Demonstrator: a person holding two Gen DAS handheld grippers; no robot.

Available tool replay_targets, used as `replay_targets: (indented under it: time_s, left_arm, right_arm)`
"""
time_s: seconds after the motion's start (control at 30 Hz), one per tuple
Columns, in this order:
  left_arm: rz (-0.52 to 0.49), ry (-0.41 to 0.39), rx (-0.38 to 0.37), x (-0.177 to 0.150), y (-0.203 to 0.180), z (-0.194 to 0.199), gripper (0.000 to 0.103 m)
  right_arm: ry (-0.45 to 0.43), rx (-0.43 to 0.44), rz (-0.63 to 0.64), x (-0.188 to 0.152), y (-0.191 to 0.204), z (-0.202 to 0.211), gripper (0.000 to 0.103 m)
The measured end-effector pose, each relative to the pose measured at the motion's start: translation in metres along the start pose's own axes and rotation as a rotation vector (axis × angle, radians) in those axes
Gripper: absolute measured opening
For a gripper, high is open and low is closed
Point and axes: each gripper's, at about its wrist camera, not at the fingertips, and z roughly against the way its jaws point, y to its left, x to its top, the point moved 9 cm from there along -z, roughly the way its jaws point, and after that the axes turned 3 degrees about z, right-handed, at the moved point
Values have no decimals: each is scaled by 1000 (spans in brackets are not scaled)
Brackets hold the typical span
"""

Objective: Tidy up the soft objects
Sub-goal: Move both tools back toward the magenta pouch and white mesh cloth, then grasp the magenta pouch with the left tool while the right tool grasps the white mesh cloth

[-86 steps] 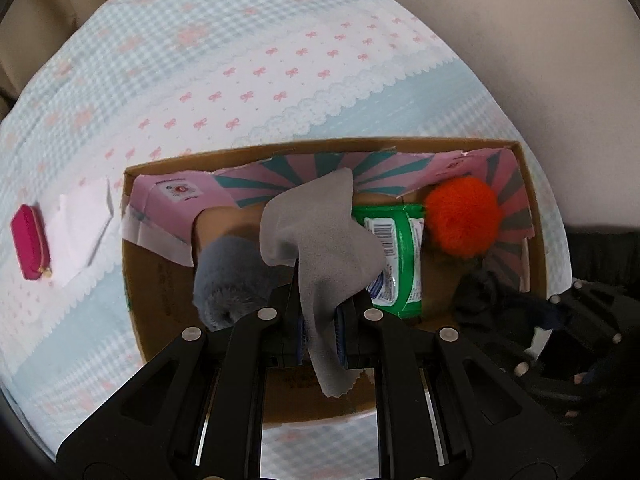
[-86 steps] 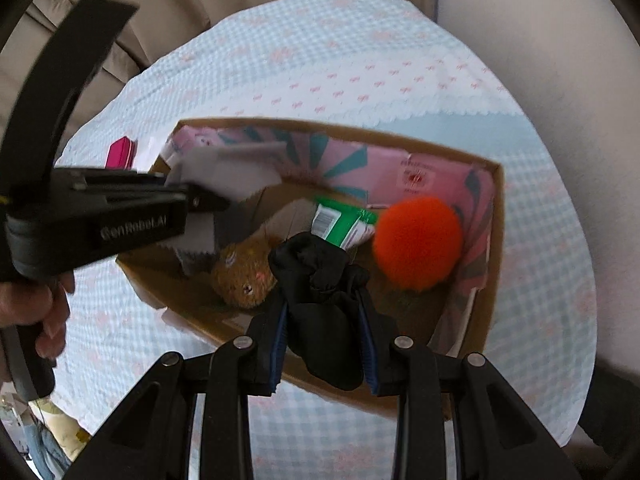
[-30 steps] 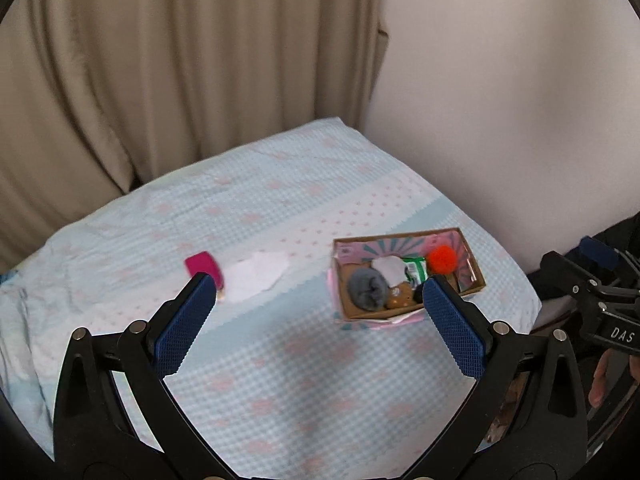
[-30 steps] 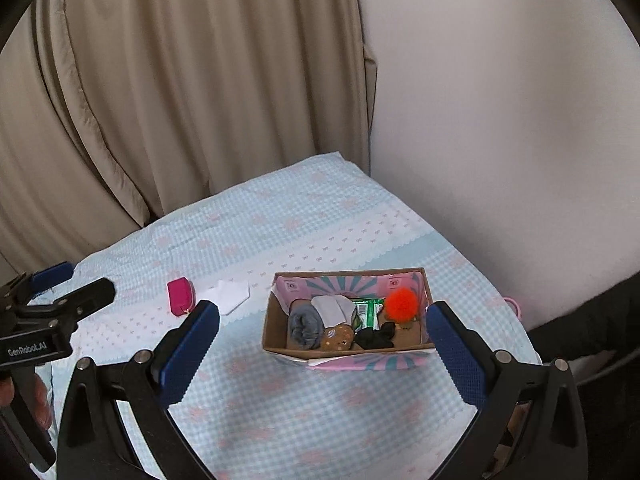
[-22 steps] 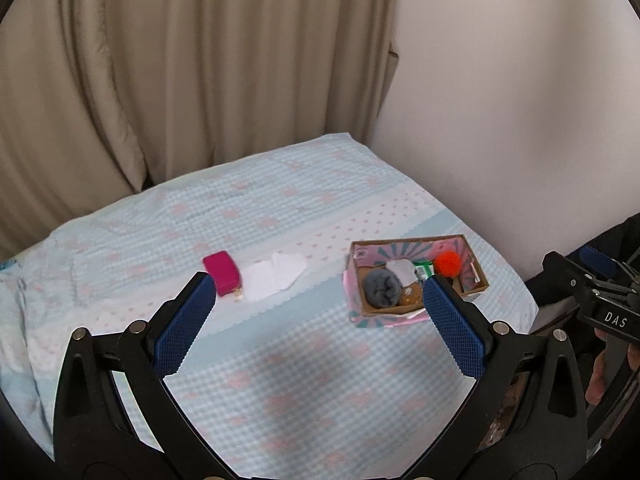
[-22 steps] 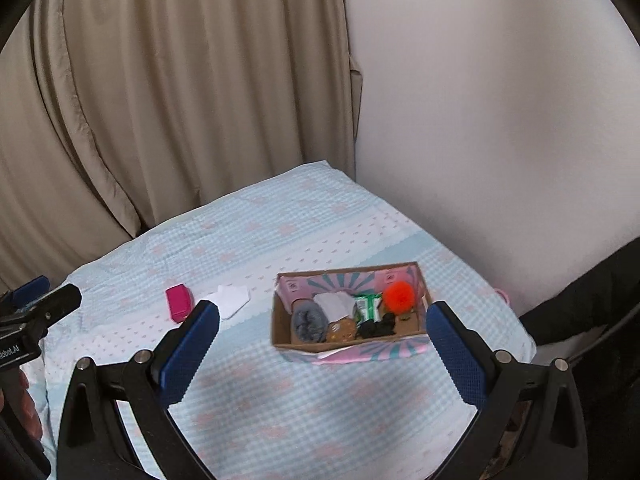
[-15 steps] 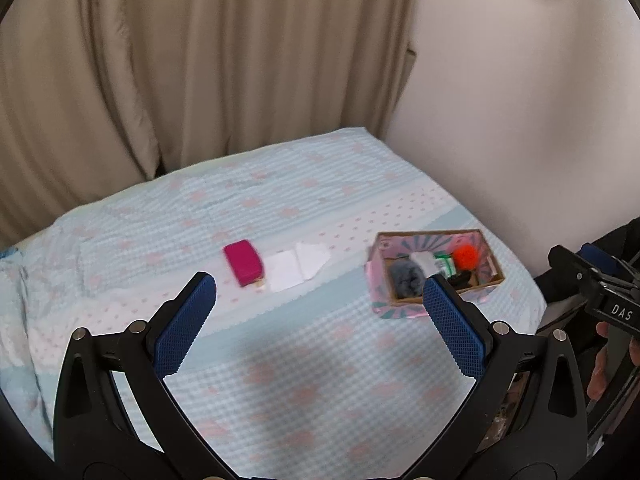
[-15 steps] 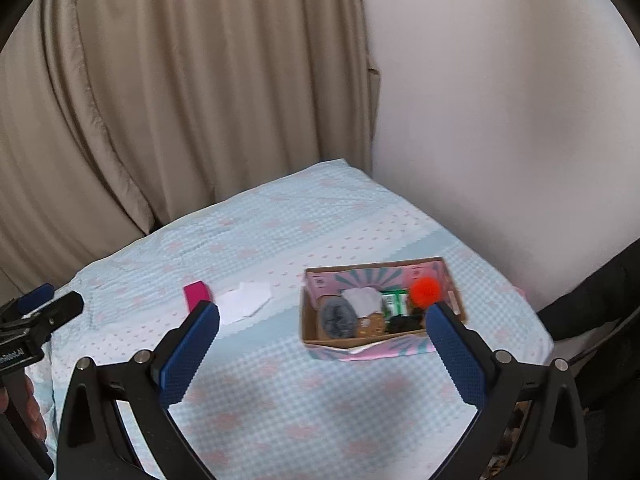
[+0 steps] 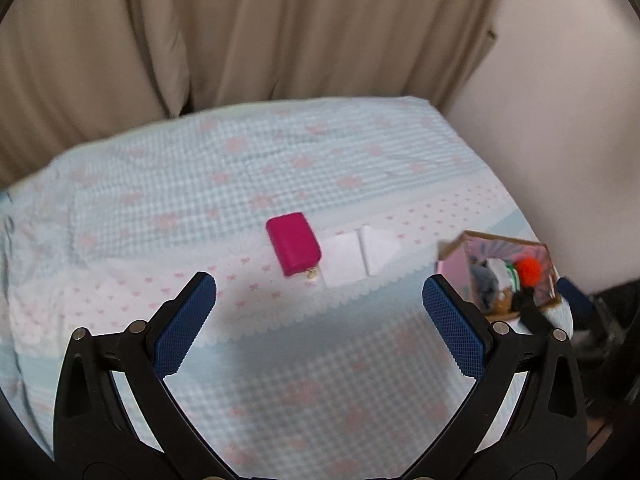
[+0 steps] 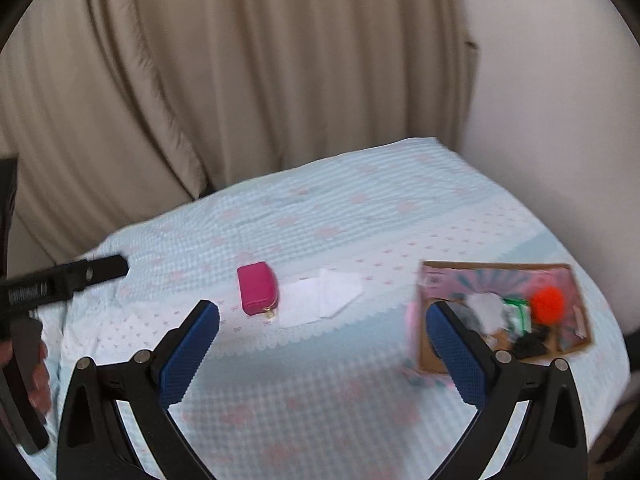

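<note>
A cardboard box (image 10: 576, 280) with a pink patterned lining sits at the right of the bed and holds an orange pompom (image 10: 547, 303), grey and white cloths, a green pack and a black cloth. The box also shows in the left wrist view (image 9: 541, 257). A magenta pouch (image 9: 293, 243) and a white folded cloth (image 9: 358, 254) lie on the blue checked bedspread; both show in the right wrist view, the pouch (image 10: 257, 288) left of the cloth (image 10: 320, 298). My left gripper (image 9: 319, 320) is open and empty, high above the bed. My right gripper (image 10: 322, 344) is open and empty too.
Beige curtains (image 10: 200, 80) hang behind the bed and a plain wall (image 10: 560, 80) stands at the right. The left gripper's body and the hand holding it (image 10: 36, 292) show at the left edge of the right wrist view. The bed edge drops off at the right.
Both grippers let go of the grey cloth and the black cloth into the box, opened, and pulled back high above the bed. Both views have since swung left toward the pouch and white cloth.
</note>
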Motion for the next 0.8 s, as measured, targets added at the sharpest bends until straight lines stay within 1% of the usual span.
replay_targets:
  time_s: [0.17,0.3,0.5,0.73,0.8]
  left_arm:
    - [63,72,-8,6,18,-76,103]
    - [87,129,-12,5,23,-126,102]
    - [104,204,-13,-2,25,-203,102]
    - [109,256,-21,-16,23,-280,95]
    - [119,264,-24,-18,23,-295,93]
  right_arm:
    - [46,22,78,-18,16,-87,103]
    - [112,20,88,-38,12,-147,103]
    - [170,9,112,-60,4,-215,103]
    - [215,27,137,-83,-5,-292,103]
    - [225,47,138,-86,-5,-309,103]
